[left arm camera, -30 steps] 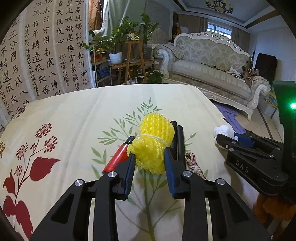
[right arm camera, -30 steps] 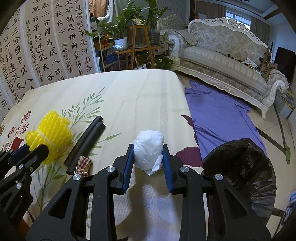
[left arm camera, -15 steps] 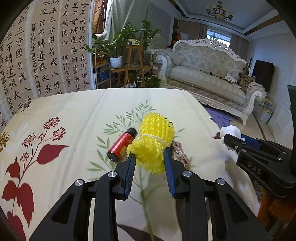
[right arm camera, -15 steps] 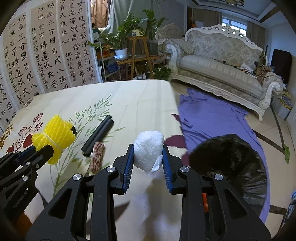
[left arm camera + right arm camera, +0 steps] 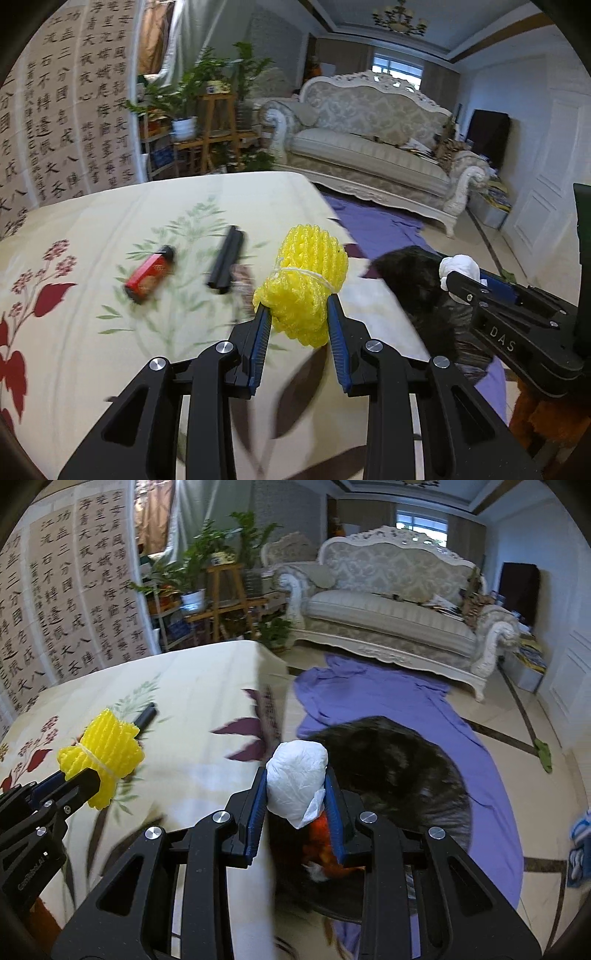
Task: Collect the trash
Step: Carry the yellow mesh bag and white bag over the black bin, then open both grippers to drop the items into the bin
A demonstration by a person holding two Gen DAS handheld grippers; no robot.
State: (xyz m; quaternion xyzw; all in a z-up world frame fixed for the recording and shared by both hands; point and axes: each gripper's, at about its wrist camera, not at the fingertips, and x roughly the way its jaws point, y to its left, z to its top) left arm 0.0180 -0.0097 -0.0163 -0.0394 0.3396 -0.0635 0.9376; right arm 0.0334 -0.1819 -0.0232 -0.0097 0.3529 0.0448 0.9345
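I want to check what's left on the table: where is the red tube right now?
In the left wrist view, the red tube lies on the floral tablecloth, left of the black tube.

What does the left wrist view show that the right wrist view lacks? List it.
Only the left wrist view: the red bottle lying on the tablecloth. Only the right wrist view: orange trash inside the black bin bag, and the green scrap on the floor. Both: yellow foam net in the left gripper, white wad in the right gripper, black tube.
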